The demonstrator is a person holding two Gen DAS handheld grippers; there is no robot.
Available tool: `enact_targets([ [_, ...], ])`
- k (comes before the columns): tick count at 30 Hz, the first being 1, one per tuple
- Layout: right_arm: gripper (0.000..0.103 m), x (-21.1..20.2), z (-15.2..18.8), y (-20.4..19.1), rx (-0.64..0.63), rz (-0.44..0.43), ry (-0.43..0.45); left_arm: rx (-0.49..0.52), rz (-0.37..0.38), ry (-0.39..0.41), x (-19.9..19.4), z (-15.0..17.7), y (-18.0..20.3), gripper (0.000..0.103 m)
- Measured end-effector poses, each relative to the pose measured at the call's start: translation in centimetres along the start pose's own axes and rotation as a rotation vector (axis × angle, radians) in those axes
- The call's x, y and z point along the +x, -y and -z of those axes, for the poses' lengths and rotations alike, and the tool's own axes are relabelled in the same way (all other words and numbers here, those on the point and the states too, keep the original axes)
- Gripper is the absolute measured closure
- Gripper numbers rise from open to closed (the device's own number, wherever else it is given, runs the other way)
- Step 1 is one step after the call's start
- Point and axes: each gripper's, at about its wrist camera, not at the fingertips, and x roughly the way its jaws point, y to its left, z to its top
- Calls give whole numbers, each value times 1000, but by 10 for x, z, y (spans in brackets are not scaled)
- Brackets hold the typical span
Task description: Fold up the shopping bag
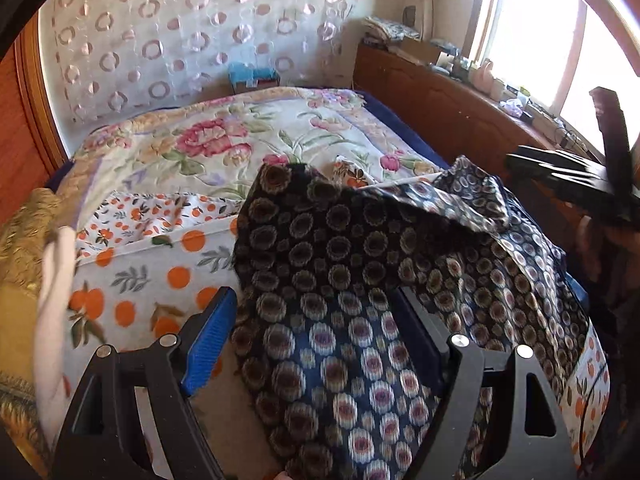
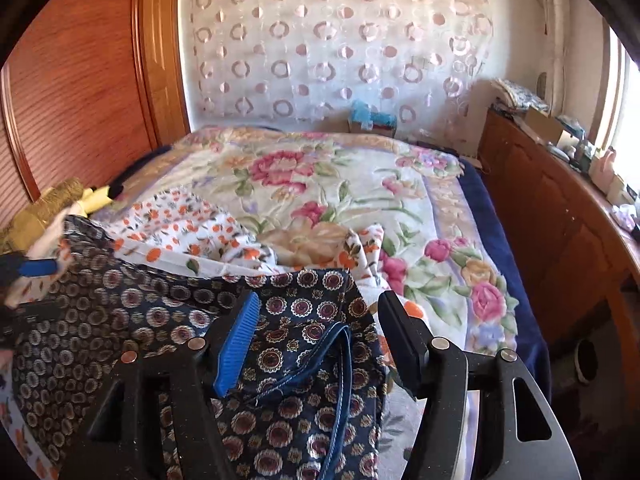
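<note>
The shopping bag [image 1: 340, 248] is dark navy cloth with round flower medallions and a white lining printed with oranges [image 1: 152, 276]. It lies rumpled on the bed. In the left wrist view my left gripper [image 1: 316, 308] is open, fingers wide apart, and the dark cloth runs between them and partly over the right finger. In the right wrist view my right gripper [image 2: 320, 304] is also open, over the bag [image 2: 120, 320], with the blue handle strap [image 2: 344, 360] between its fingers. The right gripper [image 1: 560, 176] shows blurred beside the bag's raised far corner.
A floral bedspread [image 2: 340, 184] covers the bed. A wooden cabinet [image 2: 560, 220] with clutter on top runs along the right under a window. A wooden wardrobe [image 2: 80, 80] stands on the left. Gold cloth [image 1: 24, 248] lies at the bed's left edge.
</note>
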Motion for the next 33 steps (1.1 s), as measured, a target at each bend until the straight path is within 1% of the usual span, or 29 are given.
enact_targets([
  [3, 39, -16, 13, -5, -37, -40, 18, -20, 12, 14, 3, -11, -1, 23],
  [4, 39, -18, 18, -8, -56, -58, 7, -24, 13, 18, 4, -14, -2, 23],
  [6, 39, -14, 29, -17, -101, -93, -46, -28, -1, 27, 6, -20, -3, 23],
  [7, 39, -10, 34, -21, -126, -98, -68, -31, -10, 31, 7, -22, -4, 23],
  [9, 39, -1, 42, -34, -190, -86, -108, -43, -24, 35, 7, -24, -8, 23],
  [11, 39, 10, 45, -42, -246, -54, -139, -55, -33, 37, 6, -23, -12, 23],
  [13, 39, 23, 43, -42, -273, -11, -167, -62, -28, 42, 2, -20, -15, 23],
  [15, 39, 34, 33, -38, -281, 33, -175, -65, -21, 46, -4, -16, -18, 23],
  [18, 39, 51, 8, -28, -271, 110, -160, -66, -8, 49, -11, -11, -16, 23],
  [20, 39, 61, -11, -15, -215, 152, -150, -70, 8, 50, -18, -5, -14, 23],
  [23, 39, 63, -26, -1, -119, 162, -138, -61, 21, 47, -24, 2, -9, 23],
  [25, 39, 56, -31, 1, -89, 145, -126, -49, 23, 43, -25, 6, -5, 23],
  [28, 39, 35, -22, 0, -71, 117, -105, -31, 10, 40, -23, 8, -3, 23],
  [31, 39, 7, -6, -1, -62, 57, -88, -20, 8, 27, -11, 0, -5, 23],
  [33, 39, -18, 7, -1, -61, 31, -82, -8, 4, 14, 3, -12, -5, 23],
])
